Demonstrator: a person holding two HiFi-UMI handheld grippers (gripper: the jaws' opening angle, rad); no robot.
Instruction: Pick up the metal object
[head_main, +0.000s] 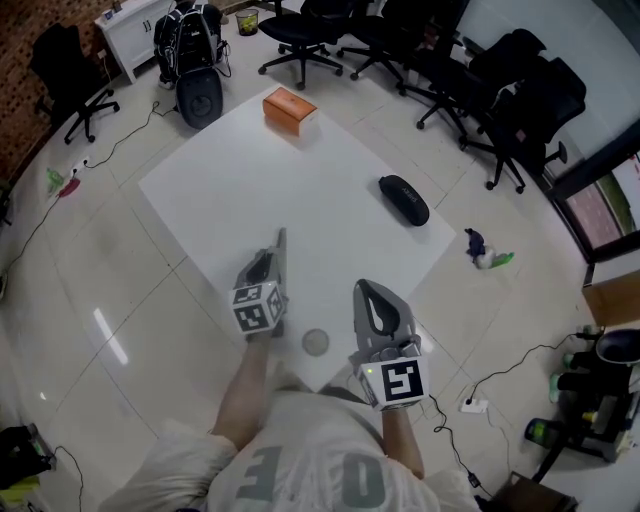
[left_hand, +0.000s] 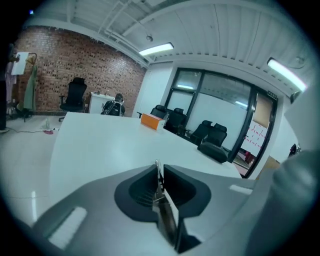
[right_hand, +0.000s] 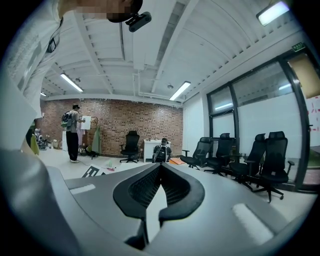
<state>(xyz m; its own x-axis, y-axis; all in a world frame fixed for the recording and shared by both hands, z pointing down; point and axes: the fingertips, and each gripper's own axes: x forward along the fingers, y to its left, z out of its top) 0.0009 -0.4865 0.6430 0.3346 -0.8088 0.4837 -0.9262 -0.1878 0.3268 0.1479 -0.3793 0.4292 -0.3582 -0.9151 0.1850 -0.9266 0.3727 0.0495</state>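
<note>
A thin flat metal strip (left_hand: 165, 209) stands on edge between the jaws of my left gripper (left_hand: 160, 169), and the pads are closed against it. In the head view the left gripper (head_main: 279, 246) hovers over the near part of the white table (head_main: 300, 190), its narrow tip pointing away from me. My right gripper (head_main: 365, 289) is beside it on the right, above the table's near corner. Its jaws meet at the tips with nothing between them (right_hand: 160, 166).
An orange box (head_main: 290, 110) sits at the table's far end and a black oblong case (head_main: 404, 199) near its right edge. A small round grey disc (head_main: 316, 342) lies between the grippers. Black office chairs (head_main: 520, 90) and a backpack (head_main: 195, 40) ring the table.
</note>
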